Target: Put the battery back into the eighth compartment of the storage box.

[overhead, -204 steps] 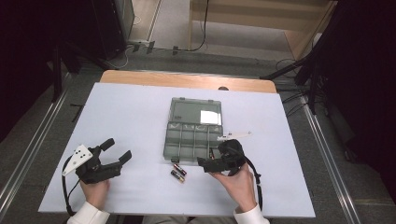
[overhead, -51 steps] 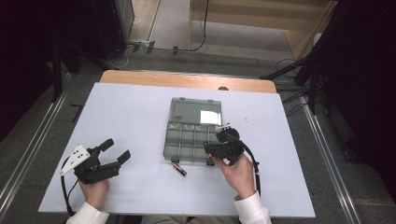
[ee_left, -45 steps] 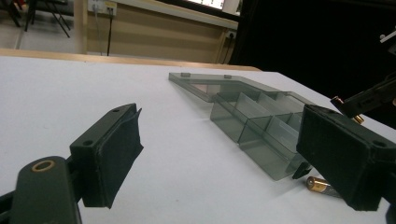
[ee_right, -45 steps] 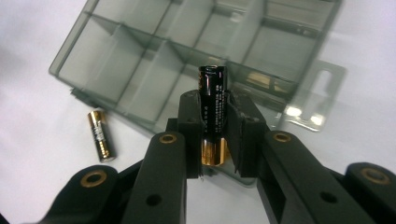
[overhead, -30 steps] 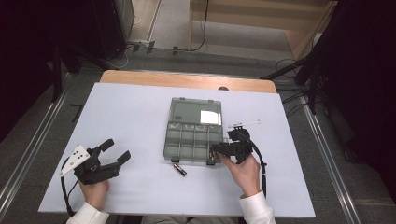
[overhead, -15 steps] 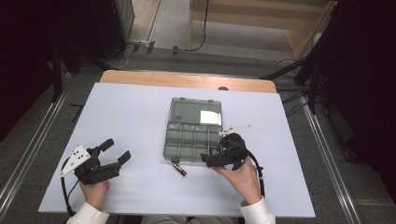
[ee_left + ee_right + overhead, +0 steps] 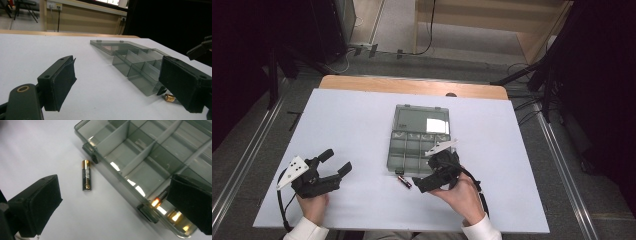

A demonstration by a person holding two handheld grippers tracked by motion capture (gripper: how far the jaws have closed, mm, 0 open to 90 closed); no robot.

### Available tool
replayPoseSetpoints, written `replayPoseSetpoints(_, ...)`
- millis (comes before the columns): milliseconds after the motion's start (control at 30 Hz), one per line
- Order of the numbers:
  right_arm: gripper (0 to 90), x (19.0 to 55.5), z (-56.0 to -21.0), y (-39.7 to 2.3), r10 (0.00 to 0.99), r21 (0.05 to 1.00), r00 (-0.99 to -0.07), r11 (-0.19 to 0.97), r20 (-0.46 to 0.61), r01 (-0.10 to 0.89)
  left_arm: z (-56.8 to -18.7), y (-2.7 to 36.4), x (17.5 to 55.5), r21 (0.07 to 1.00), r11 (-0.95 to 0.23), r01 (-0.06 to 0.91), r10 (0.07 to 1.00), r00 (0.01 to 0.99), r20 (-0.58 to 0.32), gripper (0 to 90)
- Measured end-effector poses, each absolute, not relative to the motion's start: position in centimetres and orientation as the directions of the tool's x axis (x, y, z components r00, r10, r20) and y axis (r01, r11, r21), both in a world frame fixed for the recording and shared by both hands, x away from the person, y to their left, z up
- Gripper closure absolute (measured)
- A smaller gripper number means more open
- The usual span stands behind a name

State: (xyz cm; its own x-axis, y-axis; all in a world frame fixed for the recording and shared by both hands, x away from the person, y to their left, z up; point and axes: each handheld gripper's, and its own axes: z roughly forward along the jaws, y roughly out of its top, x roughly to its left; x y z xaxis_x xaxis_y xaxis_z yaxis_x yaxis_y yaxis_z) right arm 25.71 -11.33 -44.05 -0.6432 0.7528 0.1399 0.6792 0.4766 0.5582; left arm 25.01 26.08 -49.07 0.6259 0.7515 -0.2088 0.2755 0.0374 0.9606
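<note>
Smoked-plastic organiser box (image 7: 419, 142) holds one battery (image 7: 172, 216) now (two lay outside earlier). My right gripper (image 7: 432, 181), jaws wide, has come back toward the remaining battery (image 7: 405, 181); left gripper (image 7: 323, 175) sits wide open, empty.

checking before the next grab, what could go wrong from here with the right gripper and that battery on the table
1. The black and gold battery lies close beside the smoky transparent plastic compartment box, near its front latch, so the open right gripper may bump or shove the box while closing.
2. The battery is round and lies flat on the smooth white table; an off-centre pinch could roll it away.
</note>
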Motion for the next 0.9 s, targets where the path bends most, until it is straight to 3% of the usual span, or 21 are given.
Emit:
replayPoseSetpoints(633, 0.2, 25.3, -44.8, -5.7, 0.673, 0.445, -0.736, 0.638, 0.074, 0.628, -49.1, 26.0, 24.9, 0.961, 0.034, 0.274, 0.741, 0.639, -0.208, 13.2)
replayPoseSetpoints(900, 4.8, 25.7, -45.7, -3.9, 0.649, 0.381, -0.755, 0.678, 0.091, 0.629, -49.1, 25.9, 24.8, 0.962, 0.031, 0.273, 0.735, 0.646, -0.206, 13.2)
